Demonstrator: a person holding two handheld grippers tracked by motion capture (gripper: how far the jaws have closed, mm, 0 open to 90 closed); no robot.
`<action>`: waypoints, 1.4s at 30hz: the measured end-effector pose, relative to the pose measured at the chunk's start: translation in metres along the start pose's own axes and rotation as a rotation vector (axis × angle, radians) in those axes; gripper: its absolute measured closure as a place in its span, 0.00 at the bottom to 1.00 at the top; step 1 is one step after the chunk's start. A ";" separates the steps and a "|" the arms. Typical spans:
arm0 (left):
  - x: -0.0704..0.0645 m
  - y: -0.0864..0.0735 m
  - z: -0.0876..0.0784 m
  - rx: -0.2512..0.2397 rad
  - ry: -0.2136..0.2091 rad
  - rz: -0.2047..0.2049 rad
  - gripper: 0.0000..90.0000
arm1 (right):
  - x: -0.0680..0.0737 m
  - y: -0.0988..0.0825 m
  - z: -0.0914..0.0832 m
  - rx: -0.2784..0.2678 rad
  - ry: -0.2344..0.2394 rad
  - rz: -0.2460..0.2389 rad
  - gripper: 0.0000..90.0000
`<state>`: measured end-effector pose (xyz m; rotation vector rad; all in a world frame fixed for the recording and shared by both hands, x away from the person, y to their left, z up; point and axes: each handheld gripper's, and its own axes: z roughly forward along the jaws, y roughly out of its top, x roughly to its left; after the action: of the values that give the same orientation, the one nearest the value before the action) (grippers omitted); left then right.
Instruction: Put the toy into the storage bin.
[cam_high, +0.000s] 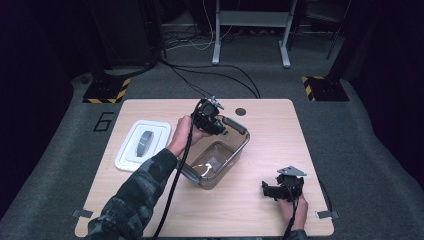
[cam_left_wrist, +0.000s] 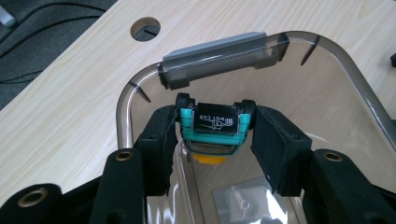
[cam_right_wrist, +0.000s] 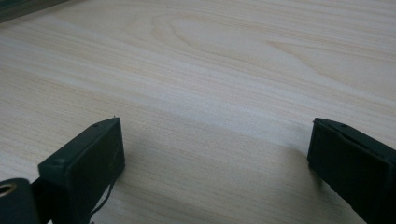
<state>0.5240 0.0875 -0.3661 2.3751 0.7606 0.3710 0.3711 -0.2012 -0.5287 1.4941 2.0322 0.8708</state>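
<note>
The left gripper (cam_left_wrist: 212, 135) has its 2 jaws clamped on a small teal toy car (cam_left_wrist: 212, 127), holding it above the open clear plastic bin (cam_high: 239, 145) near the table's (cam_high: 270, 210) far edge, just inside the bin's grey-handled end. The right gripper (cam_right_wrist: 215, 154) rests near the table's front right corner, jaws spread wide with nothing between them.
</note>
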 end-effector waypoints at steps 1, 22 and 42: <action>0.000 0.001 0.002 0.010 -0.004 0.000 0.55 | 0.000 0.000 0.000 0.001 -0.001 0.000 0.03; -0.002 0.001 0.033 0.123 0.017 -0.001 0.55 | 0.000 0.000 0.000 0.000 0.000 -0.002 0.04; -0.003 0.001 0.050 0.192 0.031 0.011 0.55 | 0.000 0.000 0.000 0.001 -0.001 -0.001 0.04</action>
<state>0.5431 0.0621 -0.4046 2.5588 0.8306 0.3545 0.3708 -0.2011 -0.5286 1.4932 2.0328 0.8693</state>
